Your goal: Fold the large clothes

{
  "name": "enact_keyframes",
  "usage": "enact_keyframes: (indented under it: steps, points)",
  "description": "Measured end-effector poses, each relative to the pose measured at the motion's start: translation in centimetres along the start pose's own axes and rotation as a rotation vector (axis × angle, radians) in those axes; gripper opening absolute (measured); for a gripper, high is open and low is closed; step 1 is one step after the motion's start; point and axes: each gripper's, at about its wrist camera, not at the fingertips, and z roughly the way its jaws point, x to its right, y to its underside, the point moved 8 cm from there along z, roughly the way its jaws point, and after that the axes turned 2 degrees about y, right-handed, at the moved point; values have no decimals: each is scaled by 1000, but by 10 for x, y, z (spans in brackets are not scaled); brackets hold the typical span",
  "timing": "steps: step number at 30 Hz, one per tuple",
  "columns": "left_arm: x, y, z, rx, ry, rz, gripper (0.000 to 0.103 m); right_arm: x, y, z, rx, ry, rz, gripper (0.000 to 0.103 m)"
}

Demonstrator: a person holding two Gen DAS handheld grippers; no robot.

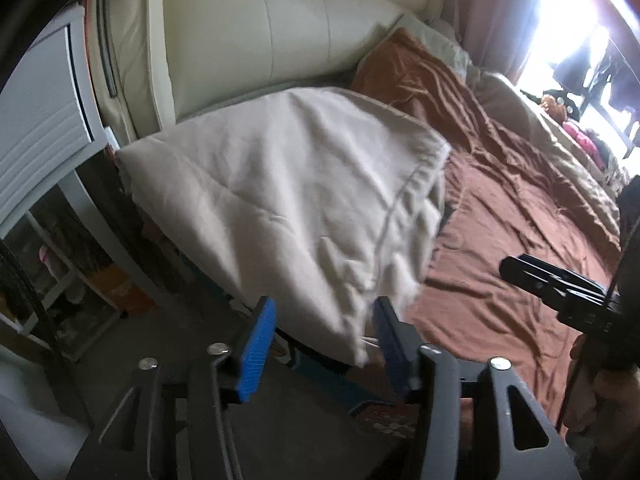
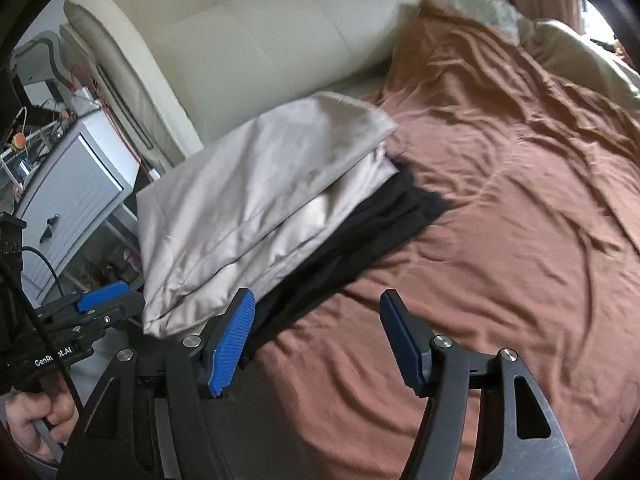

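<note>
A folded beige cloth [image 1: 280, 200] lies at the left corner of the bed, close to the headboard. In the right wrist view this beige cloth [image 2: 260, 200] rests on a black garment [image 2: 360, 236] that sticks out from under it to the right. My left gripper [image 1: 324, 344] is open, and the cloth's near corner hangs loosely between its blue pads without being pressed. My right gripper [image 2: 320, 340] is open over the bare brown sheet, just right of the black garment, holding nothing. The left gripper's fingers [image 2: 103, 295] show at the cloth's left edge.
A brown sheet [image 2: 480, 220] covers the bed. A cream padded headboard [image 2: 260, 48] runs behind it. A white nightstand [image 2: 72, 184] stands left of the bed. A bunched beige duvet [image 1: 560, 152] lies at the far side, near a bright window.
</note>
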Motion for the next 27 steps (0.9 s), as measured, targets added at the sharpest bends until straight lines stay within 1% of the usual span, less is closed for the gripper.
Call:
enact_keyframes:
  steps: [1,3,5,6,7,8,10,12,13,15,16,17,21,24,27]
  points:
    - [5,1,-5,14,6,2,69,3,3,-10,8,10,2,63]
    - [16,2,-19,54,18,9,82,12,11,-33,21,39,10,63]
    - [24,3,-29,83,31,16,89,18,21,-55,35,68,21,66]
    - [29,4,-34,95,38,19,91,21,25,-65,46,87,23,68]
    - [34,6,-40,108,48,23,96,24,30,-76,59,110,27,73]
    - [39,8,-46,122,55,27,100,26,34,-88,75,127,34,82]
    - [48,10,-55,149,70,36,103,30,43,-112,107,147,48,87]
    - [59,16,-66,170,91,45,102,33,56,-137,135,182,52,88]
    - [62,17,-70,176,99,50,102,33,62,-147,146,199,51,90]
    - [71,22,-79,197,110,67,102,30,74,-168,179,222,49,97]
    - [76,26,-85,209,114,82,103,29,80,-179,198,235,45,103]
    - [80,29,-89,216,118,93,103,28,88,-193,217,255,40,103]
    - [97,45,-110,250,136,136,103,17,117,-223,251,335,7,103]
    - [108,60,-127,277,151,159,103,6,140,-245,273,370,-6,103]
    - [115,76,-143,303,162,182,102,-1,158,-263,286,381,4,103]
